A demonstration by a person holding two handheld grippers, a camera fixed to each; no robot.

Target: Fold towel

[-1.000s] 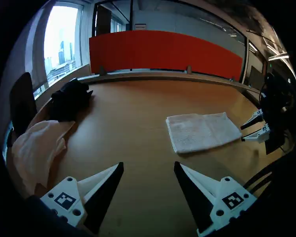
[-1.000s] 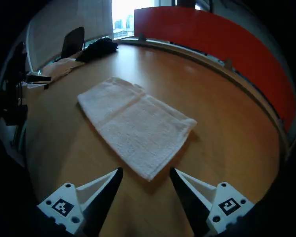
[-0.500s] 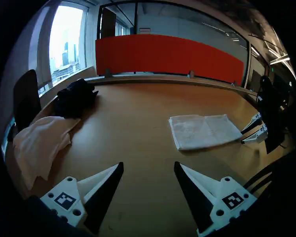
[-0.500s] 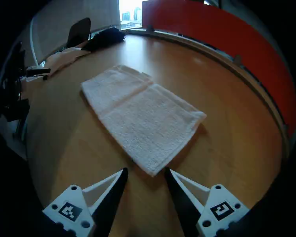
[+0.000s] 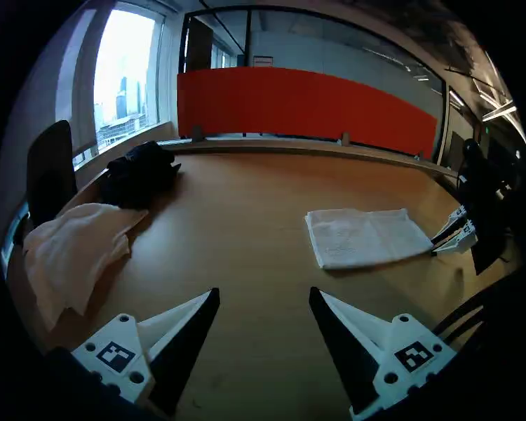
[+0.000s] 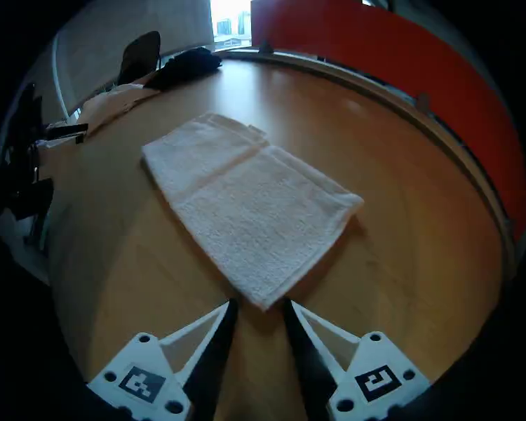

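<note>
The towel [image 6: 252, 210] lies flat on the wooden table [image 6: 410, 231], its long axis running away and leftward from the right gripper [image 6: 259, 312]; its near corner points straight into the narrow gap between that gripper's fingers, jaws slightly apart, nothing pinched yet; right is plainly the nearer tool; the left gripper [image 5: 263, 302] hangs wide open over bare wood, the towel well off ahead to its right; that corner looks the likely grab.

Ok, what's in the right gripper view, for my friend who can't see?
A folded white towel lies flat on a wooden table, its near corner at the narrowly open fingertips of the right gripper. A red partition lines the far edge.
</note>
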